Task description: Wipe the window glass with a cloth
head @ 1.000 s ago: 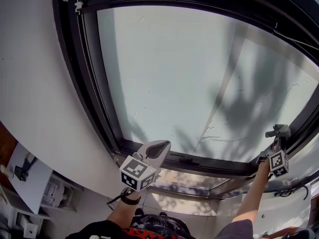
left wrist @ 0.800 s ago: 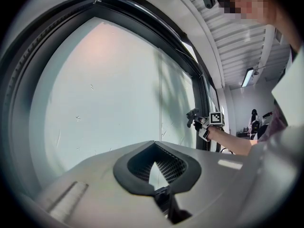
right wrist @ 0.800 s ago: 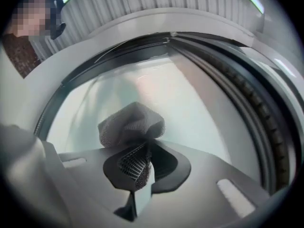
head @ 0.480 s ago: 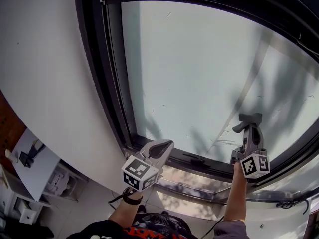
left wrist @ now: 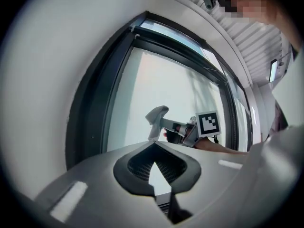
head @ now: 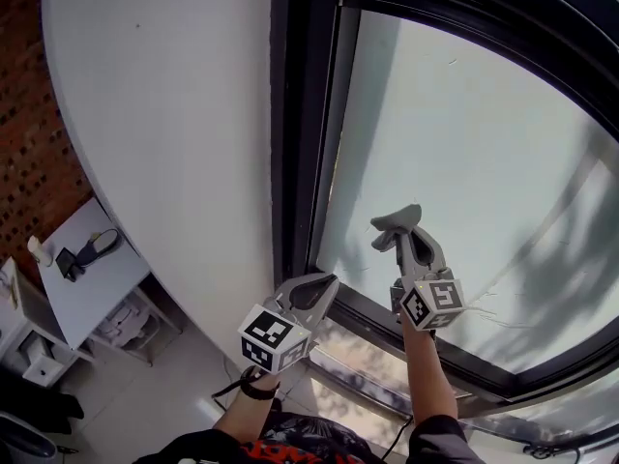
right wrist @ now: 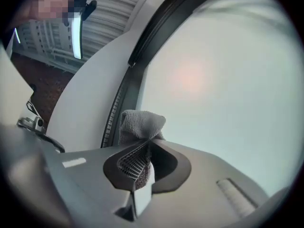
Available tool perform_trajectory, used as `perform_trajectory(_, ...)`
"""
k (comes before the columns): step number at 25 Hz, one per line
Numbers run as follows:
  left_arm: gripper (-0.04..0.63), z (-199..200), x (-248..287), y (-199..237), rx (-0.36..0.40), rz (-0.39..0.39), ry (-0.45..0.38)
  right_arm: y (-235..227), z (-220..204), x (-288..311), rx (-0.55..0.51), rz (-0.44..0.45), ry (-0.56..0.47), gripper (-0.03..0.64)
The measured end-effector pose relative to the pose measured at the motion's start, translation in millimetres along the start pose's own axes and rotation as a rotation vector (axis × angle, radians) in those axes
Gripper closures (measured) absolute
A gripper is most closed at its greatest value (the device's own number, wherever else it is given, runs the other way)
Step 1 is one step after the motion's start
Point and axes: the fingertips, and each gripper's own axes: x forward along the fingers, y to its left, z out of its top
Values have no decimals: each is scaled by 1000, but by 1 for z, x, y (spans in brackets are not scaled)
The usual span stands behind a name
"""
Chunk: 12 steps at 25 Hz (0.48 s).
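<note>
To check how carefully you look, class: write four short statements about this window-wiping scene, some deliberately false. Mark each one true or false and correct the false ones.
1. The right gripper is shut on a crumpled grey cloth. True.
2. The left gripper also holds a cloth. False: its jaws are together with nothing between them.
3. The cloth is at the top right corner of the pale window glass. False: it shows low on the pane, near its left edge.
4. The thick window frame is black. True.
</note>
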Motion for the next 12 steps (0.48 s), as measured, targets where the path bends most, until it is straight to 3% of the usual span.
perform_trajectory(6,604,6,-30,39,-8,91,-24,66,-33,84,37,73,45,600)
perform_trajectory(12,604,2,-30,45,-12,86,-4,76,-55,97,89,72,102,600)
